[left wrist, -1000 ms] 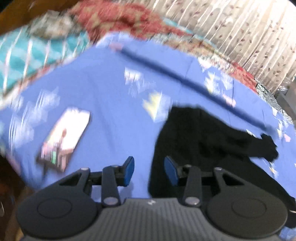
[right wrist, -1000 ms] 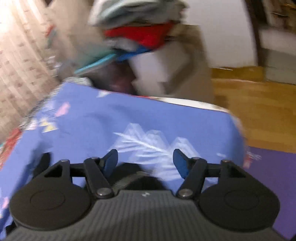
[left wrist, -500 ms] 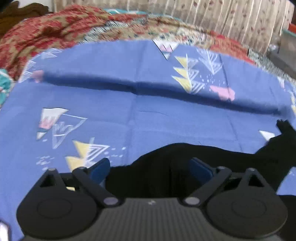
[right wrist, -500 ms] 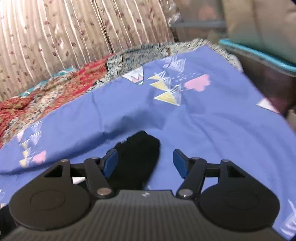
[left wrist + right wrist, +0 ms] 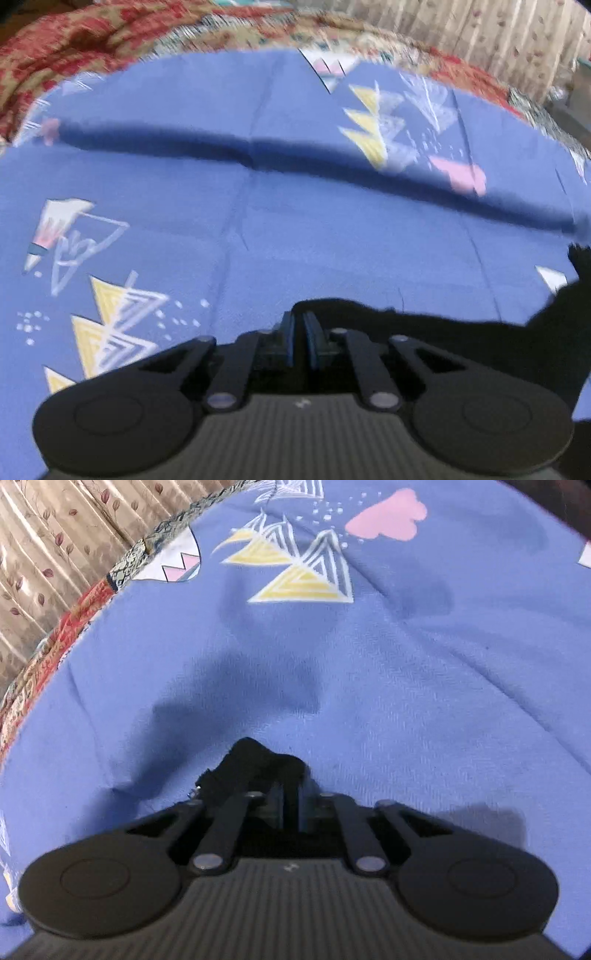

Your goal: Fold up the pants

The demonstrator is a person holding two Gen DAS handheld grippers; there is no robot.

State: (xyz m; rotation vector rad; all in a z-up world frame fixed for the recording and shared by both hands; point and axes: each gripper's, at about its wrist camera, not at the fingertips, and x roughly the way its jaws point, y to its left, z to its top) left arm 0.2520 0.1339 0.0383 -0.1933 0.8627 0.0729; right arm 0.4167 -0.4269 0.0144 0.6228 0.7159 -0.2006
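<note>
Both tongs, left (image 5: pixel 298 338) and right (image 5: pixel 290 805), are clamped on the black pants (image 5: pixel 461 339) over the blue bedsheet (image 5: pixel 295 229), so lifting and folding looks next.

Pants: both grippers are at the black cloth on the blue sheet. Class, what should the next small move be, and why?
Probably lift both ends a little and together. The left gripper and the right gripper each look shut on an edge of the pants, which lie on the sheet. Raising them evenly should free the cloth so one end can be carried over the other.
</note>
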